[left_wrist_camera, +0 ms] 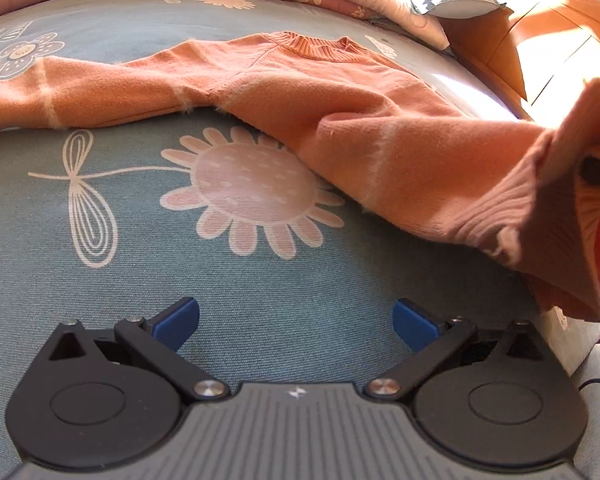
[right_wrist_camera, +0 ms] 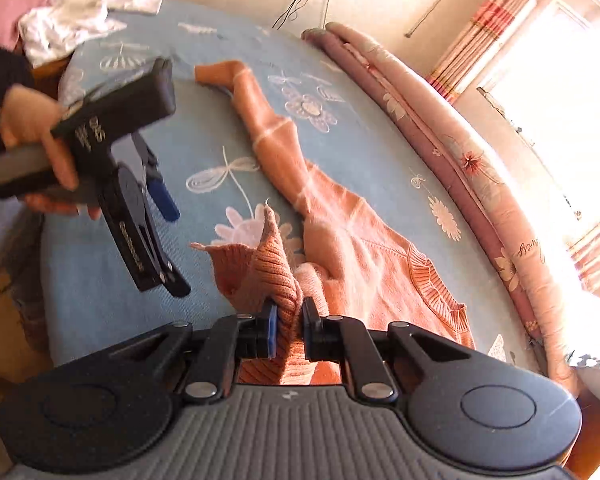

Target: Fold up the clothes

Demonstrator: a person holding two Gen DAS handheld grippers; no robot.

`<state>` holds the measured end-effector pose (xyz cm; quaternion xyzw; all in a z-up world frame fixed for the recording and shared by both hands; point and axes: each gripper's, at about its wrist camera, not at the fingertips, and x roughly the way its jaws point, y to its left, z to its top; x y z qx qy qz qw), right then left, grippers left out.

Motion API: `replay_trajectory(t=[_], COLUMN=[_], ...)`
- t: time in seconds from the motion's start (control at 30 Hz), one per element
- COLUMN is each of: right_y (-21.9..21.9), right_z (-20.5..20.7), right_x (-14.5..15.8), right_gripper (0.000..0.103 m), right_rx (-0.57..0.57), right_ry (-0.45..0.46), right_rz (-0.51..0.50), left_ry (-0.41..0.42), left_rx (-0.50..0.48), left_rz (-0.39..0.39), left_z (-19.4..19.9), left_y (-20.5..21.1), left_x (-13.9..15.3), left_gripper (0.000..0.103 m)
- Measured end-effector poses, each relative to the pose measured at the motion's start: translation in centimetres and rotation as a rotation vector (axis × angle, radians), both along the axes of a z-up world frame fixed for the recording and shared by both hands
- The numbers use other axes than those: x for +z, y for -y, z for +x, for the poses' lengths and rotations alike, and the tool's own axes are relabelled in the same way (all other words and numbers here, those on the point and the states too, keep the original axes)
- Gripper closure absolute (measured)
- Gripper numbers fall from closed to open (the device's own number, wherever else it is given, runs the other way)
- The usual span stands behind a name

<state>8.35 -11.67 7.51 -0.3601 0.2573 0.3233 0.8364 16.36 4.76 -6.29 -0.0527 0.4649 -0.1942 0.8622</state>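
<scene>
R gripper (right_wrist_camera: 290, 330) w/ 1 sweater (left_wrist_camera: 340, 120)

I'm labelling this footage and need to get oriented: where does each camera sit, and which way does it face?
Left wrist: on the left gripper, open, low over the blue bedsheet, facing the orange sweater; no hand shows.
Right wrist: on the right gripper, shut on the sweater's ribbed hem, facing along the bed; a hand holding the left gripper shows.
Shared: sweater, bedsheet, folded quilt.
</scene>
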Motion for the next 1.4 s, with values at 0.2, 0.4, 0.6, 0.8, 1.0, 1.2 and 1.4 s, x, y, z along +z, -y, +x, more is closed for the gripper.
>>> replay_trajectory(t=[0.2,0.4,0.6,0.8,1.0,1.2,1.4], right_y=[2.3,2.6,3.3,6.2,9.8,12.9,14.9], right_z=[-0.6,-0.7,-0.7,-0.6,-1.1,-1.9,-2.6], right_x=[4.6,5.5,2.7,-0.7,-4.0,-6.3,-7.8], right_gripper=[0.090,0.102,0.095,0.093,0.086,0.082,0.079], right_rx=[-0.015,-0.003,-0.096,-0.212,-0.346,-0.443,-0.498], right_ry=[-0.086,-0.087,-0.104,-0.178,-0.232,-0.275,-0.303], right_rz=[0.267,0.336,0.293,0.358,0.461,0.592,0.669], left_ry=[0.035,0.088,0.164,0.110,0.030,-0.149,-0.327], left_rx=[-0.009,0.036,0.010,0.036,0.138,0.201,0.258], left_rz=[-0.008,-0.033,0.040,-0.005,-0.141,-0.469,-0.590], left_z=[-0.6,0.7,0.4,-0.3,-0.7,0.4,1.0], left_y=[0.5,1.6,1.7,-1.2,-5.1,-6.5,-4.8], left_x=[-0.2,-1.2,-1.3,-0.8,0.5,-0.1,-3.7], left_gripper=[0.001,0.001,0.002,0.002,0.006,0.018,0.028])
